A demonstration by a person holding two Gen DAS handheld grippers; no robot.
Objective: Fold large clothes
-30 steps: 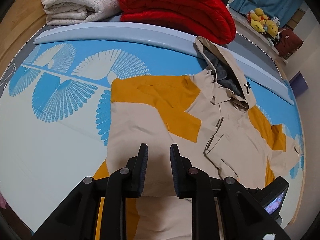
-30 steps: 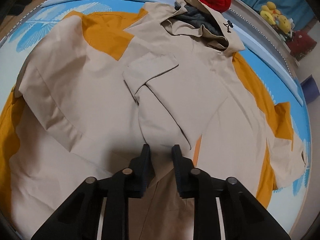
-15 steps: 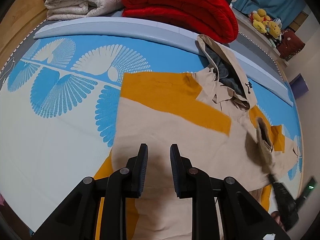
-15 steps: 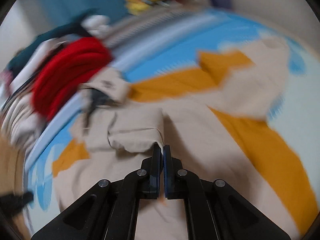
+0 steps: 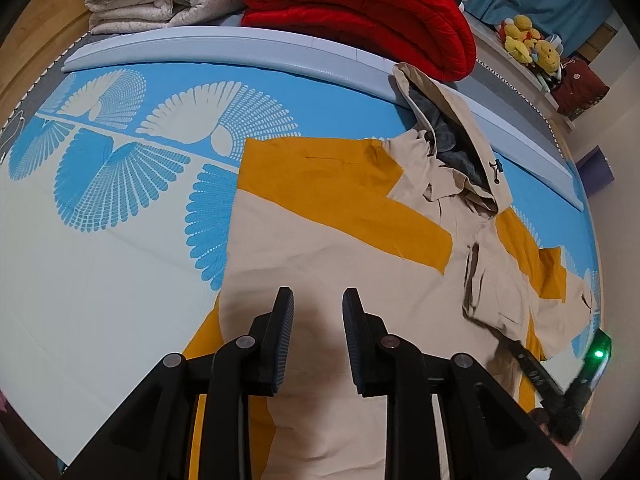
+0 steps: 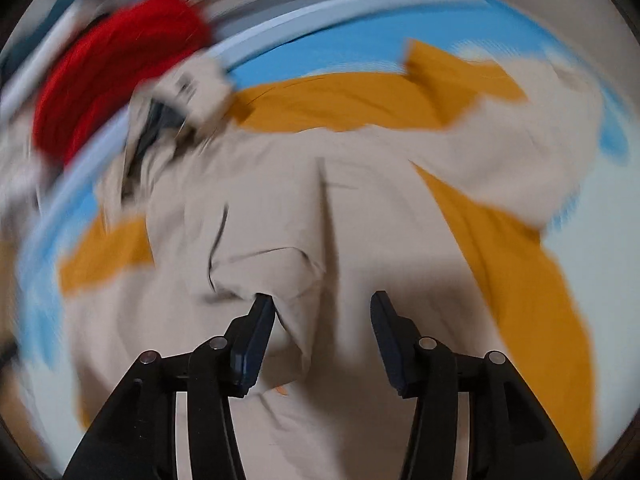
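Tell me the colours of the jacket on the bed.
Beige with mustard-orange panels: jacket, clearest in the left wrist view.

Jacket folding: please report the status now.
Left gripper open above jacket. Right gripper jaws opening, nothing pinched. Jacket flat on mat. Nothing in the way.

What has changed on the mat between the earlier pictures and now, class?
The right gripper pinched the jacket's folded-in flap, carried it across the body, and its jaws are now opening, fabric loose between them. The orange shoulder panel lies uncovered and flat. The left gripper, hood and red quilt stayed put.
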